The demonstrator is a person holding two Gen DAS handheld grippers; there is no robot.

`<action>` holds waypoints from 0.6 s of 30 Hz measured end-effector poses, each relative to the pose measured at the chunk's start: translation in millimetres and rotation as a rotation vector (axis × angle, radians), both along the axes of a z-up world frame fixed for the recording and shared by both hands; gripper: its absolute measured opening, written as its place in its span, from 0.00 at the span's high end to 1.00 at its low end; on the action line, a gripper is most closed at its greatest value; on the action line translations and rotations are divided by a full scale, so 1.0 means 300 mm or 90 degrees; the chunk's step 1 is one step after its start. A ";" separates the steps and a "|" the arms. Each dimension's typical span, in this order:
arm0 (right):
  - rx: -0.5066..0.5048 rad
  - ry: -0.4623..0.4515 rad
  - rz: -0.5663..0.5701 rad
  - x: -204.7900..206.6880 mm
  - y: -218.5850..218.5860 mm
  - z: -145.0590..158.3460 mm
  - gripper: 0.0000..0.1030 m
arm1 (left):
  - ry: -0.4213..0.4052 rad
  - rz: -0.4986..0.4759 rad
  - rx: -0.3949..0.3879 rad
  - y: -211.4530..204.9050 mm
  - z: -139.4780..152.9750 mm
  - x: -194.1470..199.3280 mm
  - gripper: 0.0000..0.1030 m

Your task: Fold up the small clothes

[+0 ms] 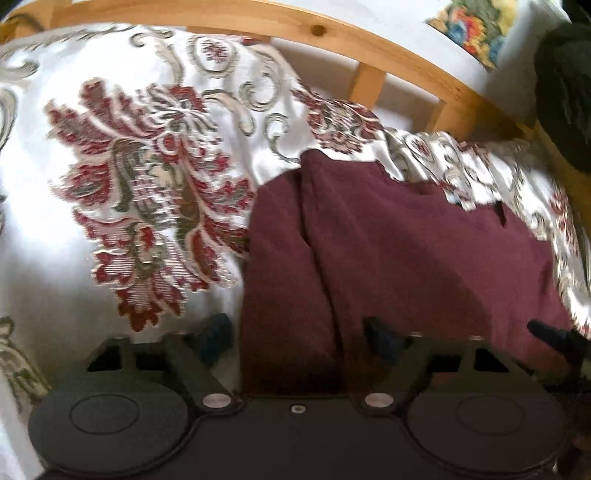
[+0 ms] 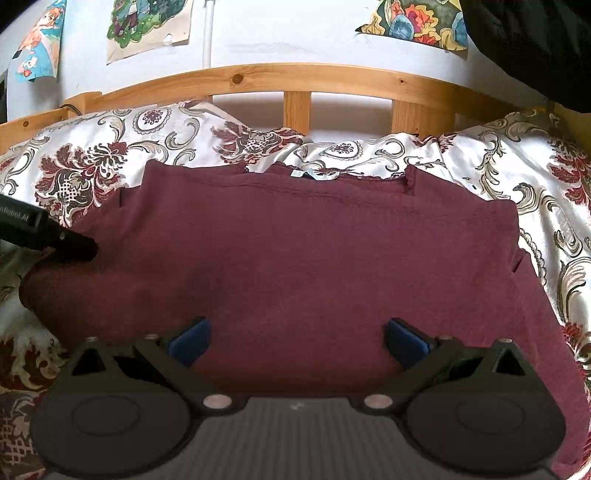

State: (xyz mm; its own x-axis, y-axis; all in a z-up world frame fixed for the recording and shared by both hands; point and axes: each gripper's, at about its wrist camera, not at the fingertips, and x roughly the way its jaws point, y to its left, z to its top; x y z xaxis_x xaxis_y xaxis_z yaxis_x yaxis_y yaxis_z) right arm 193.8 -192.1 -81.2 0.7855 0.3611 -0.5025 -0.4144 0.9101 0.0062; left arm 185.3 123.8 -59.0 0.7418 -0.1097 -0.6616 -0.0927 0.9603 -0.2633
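A maroon shirt (image 2: 295, 258) lies flat on a bed, filling the centre of the right wrist view, neckline toward the top of the frame with a pale label (image 2: 314, 174) at the collar. Beneath it spreads a white bedspread (image 2: 92, 162) patterned in red and grey-green flowers, showing along the top and both sides of the frame. Behind runs a wooden headboard (image 2: 295, 79) with upright slats; above it, a pale wall carries coloured pictures (image 2: 147, 22). A dark mass (image 2: 535, 44) fills the upper right corner.

The right hand-held gripper (image 2: 297, 341) hovers over the lower middle of the shirt, its blue-padded fingers (image 2: 190, 341) spread wide with only cloth below them and nothing pinched. The left hand-held gripper (image 2: 75, 247) enters at the left edge of this view, its dark tip at the shirt's left border.

In the left wrist view, which is blurred, the left hand-held gripper (image 1: 295, 338) is spread, one finger (image 1: 216, 332) over the bedspread (image 1: 110, 184), the other over the shirt (image 1: 406, 258), whose folded left edge runs between them; no pinch is visible. The shirt occupies the lower right, the headboard (image 1: 332, 37) the top.
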 end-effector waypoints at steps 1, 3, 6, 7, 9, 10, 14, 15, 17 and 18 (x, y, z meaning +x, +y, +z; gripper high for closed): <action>0.000 0.000 0.000 0.000 0.000 0.000 0.00 | 0.002 0.006 -0.014 0.013 0.002 -0.003 0.35; 0.000 0.000 0.000 0.000 -0.001 0.000 0.00 | 0.012 0.011 -0.037 0.025 0.004 -0.002 0.46; 0.000 0.000 0.000 0.001 -0.001 -0.001 0.00 | 0.029 0.001 -0.023 -0.005 0.017 0.007 0.59; 0.000 0.000 0.000 0.001 -0.002 -0.001 0.00 | 0.033 -0.001 -0.015 -0.017 0.023 0.011 0.64; 0.001 -0.001 0.000 0.001 -0.003 0.000 0.00 | 0.037 -0.004 -0.002 -0.039 0.037 0.019 0.71; 0.003 -0.001 0.000 0.000 -0.005 0.002 0.00 | 0.038 -0.002 0.004 -0.047 0.044 0.020 0.74; 0.032 0.028 0.019 -0.009 -0.041 0.041 0.00 | 0.020 0.018 0.009 -0.077 0.089 0.003 0.78; 0.054 0.038 0.027 -0.011 -0.063 0.065 0.00 | 0.006 0.024 0.002 -0.085 0.103 -0.006 0.78; 0.102 0.048 0.026 -0.012 -0.112 0.115 0.00 | -0.028 0.025 -0.007 -0.108 0.135 -0.027 0.80; 0.124 0.048 0.019 -0.012 -0.141 0.141 0.00 | -0.042 0.019 -0.004 -0.128 0.156 -0.035 0.80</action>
State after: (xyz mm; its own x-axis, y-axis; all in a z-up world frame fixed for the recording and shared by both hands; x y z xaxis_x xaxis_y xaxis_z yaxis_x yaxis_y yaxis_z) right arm 190.3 -234.5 -38.7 0.7357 0.4803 -0.4775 -0.4336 0.8756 0.2127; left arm 174.8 85.4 -12.2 0.7870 -0.0902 -0.6103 -0.1039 0.9557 -0.2753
